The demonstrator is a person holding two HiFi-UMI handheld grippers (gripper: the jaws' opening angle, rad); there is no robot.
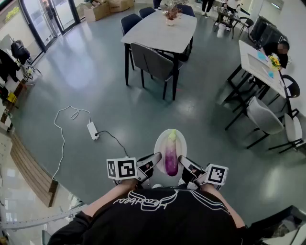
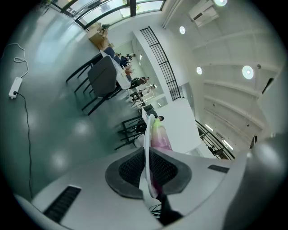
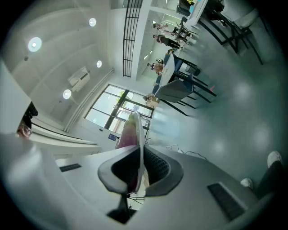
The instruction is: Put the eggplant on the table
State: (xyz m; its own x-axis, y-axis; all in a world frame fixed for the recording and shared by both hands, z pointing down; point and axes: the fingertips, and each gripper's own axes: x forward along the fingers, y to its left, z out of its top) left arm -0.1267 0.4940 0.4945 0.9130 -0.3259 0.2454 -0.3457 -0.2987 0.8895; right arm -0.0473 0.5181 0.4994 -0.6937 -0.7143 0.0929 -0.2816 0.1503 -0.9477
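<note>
Close in front of the person's chest in the head view, a white oval plate (image 1: 160, 146) is carried above the grey floor (image 1: 95, 81). Eggplant (image 1: 171, 159) lies lengthwise on the plate, green stem end pointing away from the person, purple end nearest. Left gripper (image 1: 154, 161) clamps the plate's near-left rim, right gripper (image 1: 184, 163) the near-right rim. The marker cubes sit just outside them.

Left gripper view: jaws nearly together, thin plate edge pinched between the dark pads (image 2: 130, 168). The eggplant shows on the plate's right side beyond the jaws. Right gripper view: same story, jaws closed narrow on the plate rim, pads pressing it, eggplant on the plate's left side.

Long white worktop (image 1: 162, 28) stands well apart from the plate, further up the head view, with dark chairs (image 1: 150, 62) round it and a flower pot (image 1: 170, 14) on it. White power strip (image 1: 92, 130) with its cable lies on the floor, left of the plate. Second worktop (image 1: 253, 64) with more chairs sits at the right edge.
</note>
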